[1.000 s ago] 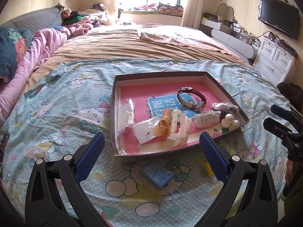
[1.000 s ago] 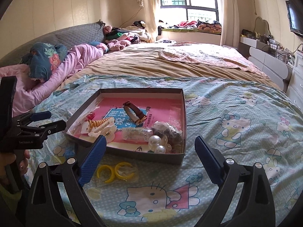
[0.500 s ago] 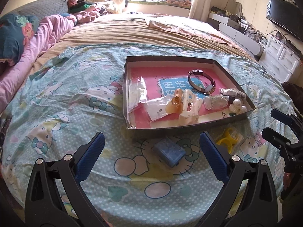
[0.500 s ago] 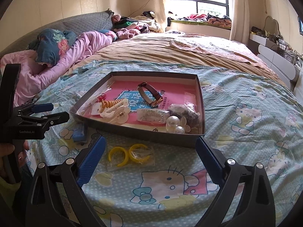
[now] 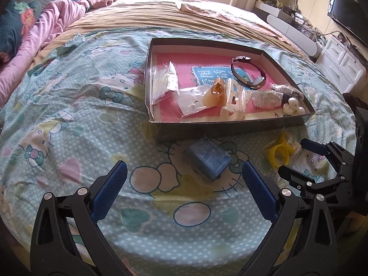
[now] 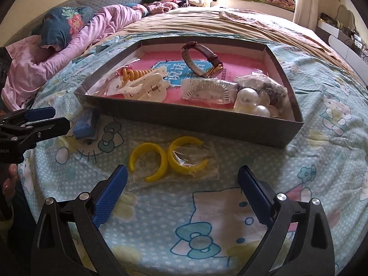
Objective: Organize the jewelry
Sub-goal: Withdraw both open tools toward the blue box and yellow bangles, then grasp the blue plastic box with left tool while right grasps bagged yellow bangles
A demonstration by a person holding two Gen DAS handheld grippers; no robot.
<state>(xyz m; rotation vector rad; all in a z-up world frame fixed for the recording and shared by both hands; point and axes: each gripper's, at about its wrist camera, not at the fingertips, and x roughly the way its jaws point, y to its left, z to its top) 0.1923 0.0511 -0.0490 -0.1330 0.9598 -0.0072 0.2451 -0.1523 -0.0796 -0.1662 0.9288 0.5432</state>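
A dark shallow box (image 5: 220,127) (image 6: 195,117) with a pink floor lies on the cartoon-print bedspread. It holds a brown-strap watch (image 5: 248,72) (image 6: 202,61), cream and amber hair claws (image 5: 232,99) (image 6: 142,84), pearl pieces (image 6: 250,101) and small plastic bags. In front of the box lie a small blue case (image 5: 207,158) (image 6: 85,124) and a clear bag with two yellow hoop earrings (image 6: 170,159) (image 5: 279,151). My left gripper (image 5: 184,177) hovers open just short of the blue case. My right gripper (image 6: 181,181) hovers open just short of the earrings. Neither holds anything.
The bed stretches back with a tan blanket (image 5: 161,16), pink bedding and a floral pillow (image 6: 62,25) at the left. White drawers (image 5: 340,62) and a TV (image 5: 349,7) stand on the right. A hand (image 6: 9,181) holds the left gripper at the bed's edge.
Both grippers have moved down and forward toward the bed; the blue case and the yellow earrings now sit much closer to the fingers. Both stay open.
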